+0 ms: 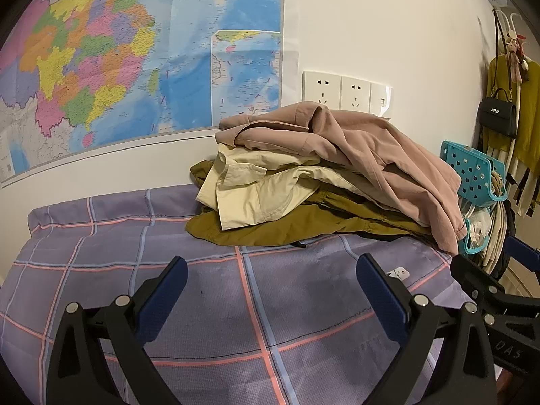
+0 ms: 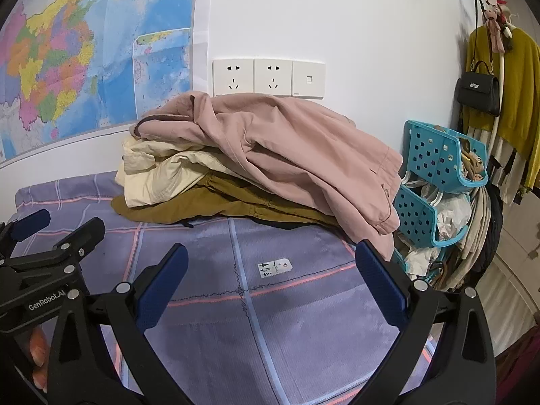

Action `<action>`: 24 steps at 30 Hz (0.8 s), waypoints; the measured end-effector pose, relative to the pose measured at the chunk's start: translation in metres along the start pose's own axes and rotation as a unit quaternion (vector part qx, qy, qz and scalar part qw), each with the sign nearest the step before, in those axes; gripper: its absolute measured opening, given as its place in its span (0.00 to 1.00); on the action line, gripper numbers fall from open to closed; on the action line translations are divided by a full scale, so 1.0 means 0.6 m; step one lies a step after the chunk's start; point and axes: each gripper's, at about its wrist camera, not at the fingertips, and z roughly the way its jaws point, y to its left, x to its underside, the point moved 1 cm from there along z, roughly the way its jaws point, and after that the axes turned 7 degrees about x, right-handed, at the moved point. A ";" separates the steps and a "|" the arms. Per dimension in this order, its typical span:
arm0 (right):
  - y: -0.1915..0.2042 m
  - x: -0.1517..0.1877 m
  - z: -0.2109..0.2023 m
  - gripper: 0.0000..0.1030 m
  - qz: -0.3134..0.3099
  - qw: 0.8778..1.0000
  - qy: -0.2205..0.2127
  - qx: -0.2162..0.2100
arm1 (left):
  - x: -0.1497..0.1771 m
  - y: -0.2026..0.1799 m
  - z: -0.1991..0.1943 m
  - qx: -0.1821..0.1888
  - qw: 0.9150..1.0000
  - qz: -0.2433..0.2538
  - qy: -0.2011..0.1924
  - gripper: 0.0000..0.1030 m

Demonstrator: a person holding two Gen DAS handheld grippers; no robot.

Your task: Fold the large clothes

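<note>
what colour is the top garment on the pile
Dusty pink. The top garment drapes over a cream one; the right wrist view shows it best.

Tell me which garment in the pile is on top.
The pink garment, draped over the cream one; the olive-brown one lies lowest.

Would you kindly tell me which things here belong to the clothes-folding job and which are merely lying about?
For the job:
- pink garment
- cream garment
- olive-brown garment
- checked bedsheet
- left gripper
- right gripper

Lying about:
- wall map
- sockets
- blue baskets
- black handbag
- white tag
</note>
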 end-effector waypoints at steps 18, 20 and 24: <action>0.002 -0.003 0.004 0.95 -0.003 1.000 0.001 -0.003 | 0.001 0.005 0.000 0.002 1.000 -0.006 0.001 0.94; 0.003 -0.001 0.003 0.95 -0.002 1.000 0.000 -0.003 | 0.002 0.004 0.000 0.000 1.000 -0.006 0.000 0.94; 0.002 -0.002 0.003 0.95 -0.001 1.000 -0.001 -0.004 | 0.002 0.003 0.001 0.000 1.000 -0.006 0.000 0.94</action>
